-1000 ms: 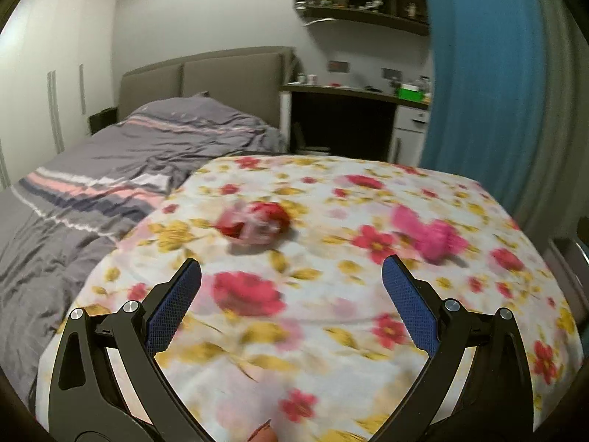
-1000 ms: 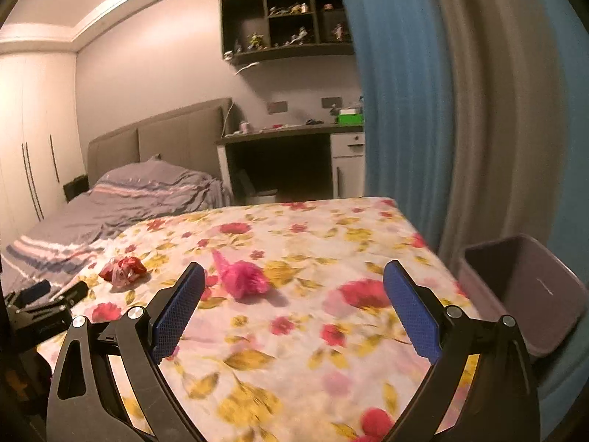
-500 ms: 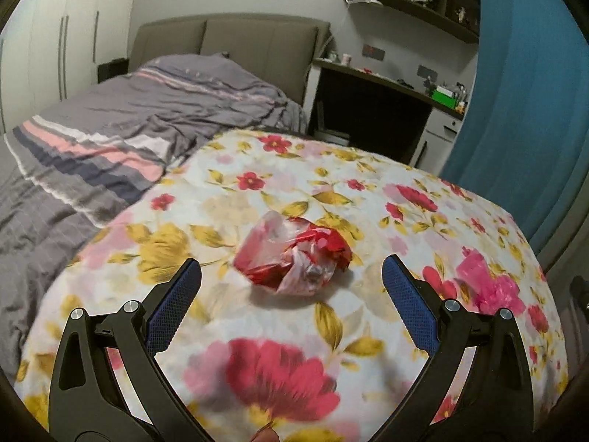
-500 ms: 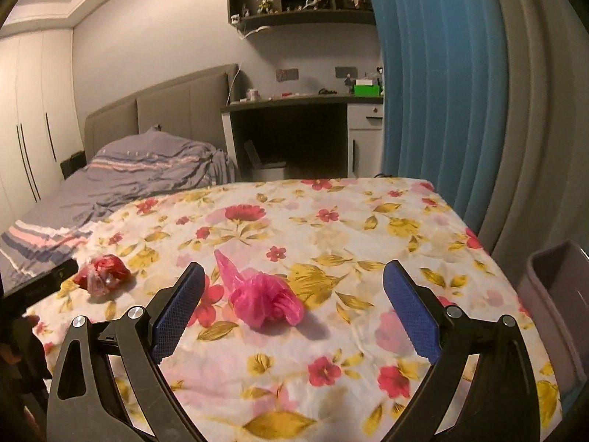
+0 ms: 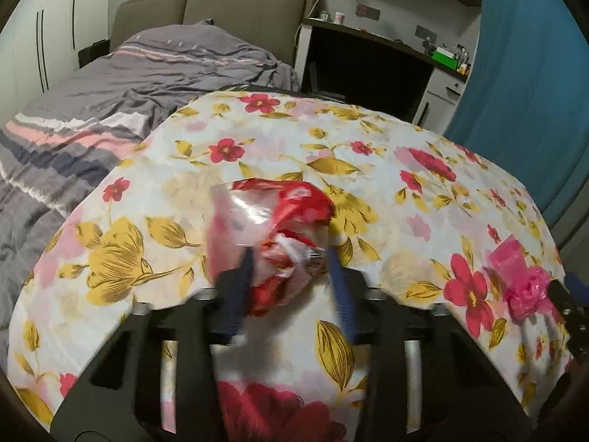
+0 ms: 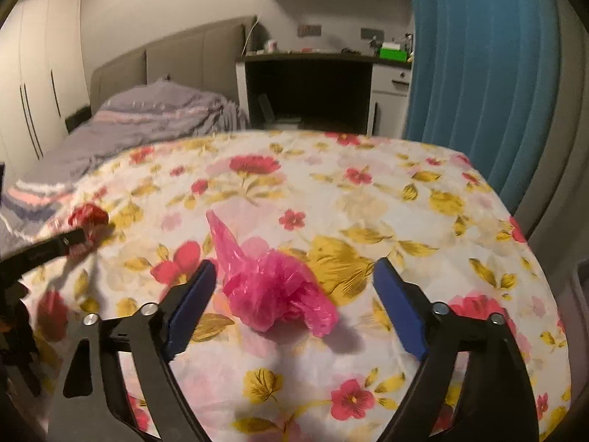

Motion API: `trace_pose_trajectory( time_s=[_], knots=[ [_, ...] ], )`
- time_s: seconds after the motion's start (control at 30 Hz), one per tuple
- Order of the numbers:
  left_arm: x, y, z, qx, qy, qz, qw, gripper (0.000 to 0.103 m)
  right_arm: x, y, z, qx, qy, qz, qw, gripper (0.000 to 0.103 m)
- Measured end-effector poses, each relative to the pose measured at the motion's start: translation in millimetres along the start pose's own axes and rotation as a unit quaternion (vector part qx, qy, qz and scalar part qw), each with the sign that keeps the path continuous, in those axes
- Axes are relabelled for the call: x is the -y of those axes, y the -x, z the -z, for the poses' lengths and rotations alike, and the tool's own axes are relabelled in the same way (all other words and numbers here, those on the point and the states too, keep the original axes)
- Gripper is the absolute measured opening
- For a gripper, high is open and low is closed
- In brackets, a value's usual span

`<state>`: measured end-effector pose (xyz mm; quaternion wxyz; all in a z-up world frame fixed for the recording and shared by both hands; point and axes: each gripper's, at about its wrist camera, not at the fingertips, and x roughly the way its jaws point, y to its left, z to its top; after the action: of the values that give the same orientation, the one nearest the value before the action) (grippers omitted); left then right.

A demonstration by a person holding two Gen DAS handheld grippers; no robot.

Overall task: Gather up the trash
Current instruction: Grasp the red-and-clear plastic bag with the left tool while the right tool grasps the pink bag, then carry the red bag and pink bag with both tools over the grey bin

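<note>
Left wrist view had the left gripper (image 5: 291, 276) closing its fingers on the red-and-clear plastic wrapper (image 5: 274, 235), which sat toward the left edge of the table with the floral tablecloth (image 5: 405, 191). The fingers were too blurred to say whether the pads pressed yet. Only the right wrist view showed the right gripper (image 6: 294, 294) properly: fingers wide but closing, with the crumpled pink plastic bag (image 6: 274, 291) between them, untouched, mid-table. From the left view that bag (image 5: 522, 280) sat at the right edge, the right gripper cut off. The grey bin (image 6: 583, 283) was barely a sliver.
</note>
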<state>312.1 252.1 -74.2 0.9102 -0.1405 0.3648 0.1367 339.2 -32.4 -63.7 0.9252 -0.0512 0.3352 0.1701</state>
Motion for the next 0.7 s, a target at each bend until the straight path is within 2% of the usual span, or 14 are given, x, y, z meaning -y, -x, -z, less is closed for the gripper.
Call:
trace_pose_trajectory(
  time_s=[0.13,0.33,0.47,0.57,0.7],
  knots=[
    [-2,1,0,0.003,0.003,0.014,0.9999,0.018,-3,-13,2,-0.020,0.011,-0.006,1.000,0.077],
    [-7,12,4,0.016,0.021,0.031,0.9992,0.016,-4,-27,5,-0.055,0.014,-0.015,0.998,0.056],
    [-8,29,4,0.031,0.024,0.038,0.9985,0.016,-3,-26,7,-0.056,0.014,-0.019,0.998,0.041],
    [-5,48,6,0.046,0.019,0.045,0.9977,0.016,-1,-21,9,-0.050,0.008,-0.023,0.998,0.036],
    [3,74,12,0.063,0.007,0.049,0.9968,0.016,7,-2,12,-0.033,-0.010,-0.028,0.999,0.035]
  ],
)
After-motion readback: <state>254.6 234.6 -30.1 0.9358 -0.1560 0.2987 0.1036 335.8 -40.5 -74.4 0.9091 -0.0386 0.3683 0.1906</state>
